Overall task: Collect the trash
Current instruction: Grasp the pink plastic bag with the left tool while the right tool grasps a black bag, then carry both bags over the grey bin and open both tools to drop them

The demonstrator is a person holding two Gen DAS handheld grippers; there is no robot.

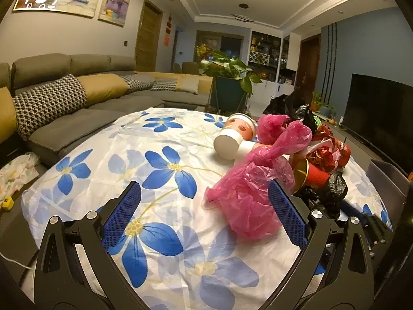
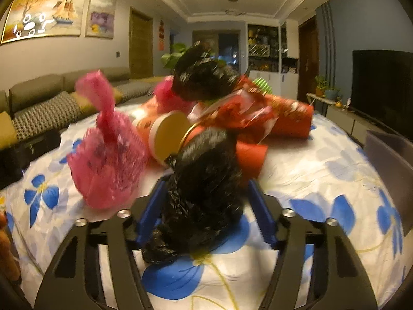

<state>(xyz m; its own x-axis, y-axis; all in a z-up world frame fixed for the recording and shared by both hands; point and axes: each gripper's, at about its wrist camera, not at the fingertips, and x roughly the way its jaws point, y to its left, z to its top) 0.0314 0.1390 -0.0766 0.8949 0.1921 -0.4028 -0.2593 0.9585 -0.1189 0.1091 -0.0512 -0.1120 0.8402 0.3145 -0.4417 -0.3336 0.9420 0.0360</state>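
A pile of trash lies on the flowered tablecloth (image 1: 160, 175). A crumpled pink plastic bag (image 1: 247, 193) lies between the fingers of my left gripper (image 1: 204, 204), close to the right finger; the jaws are wide open. A white paper cup (image 1: 228, 143), a red cup (image 1: 313, 175) and red wrappers (image 1: 326, 152) lie behind it. My right gripper (image 2: 206, 199) stands around a crumpled black plastic bag (image 2: 204, 188), its blue fingers (image 2: 260, 211) close to the bag's sides but with a gap on the right. The pink bag also shows in the right wrist view (image 2: 108, 165).
A grey sofa (image 1: 64, 108) with cushions runs along the left. A potted plant (image 1: 229, 82) stands beyond the table. A dark TV (image 1: 382, 113) stands at the right. A grey bin (image 2: 389, 168) stands at the table's right edge.
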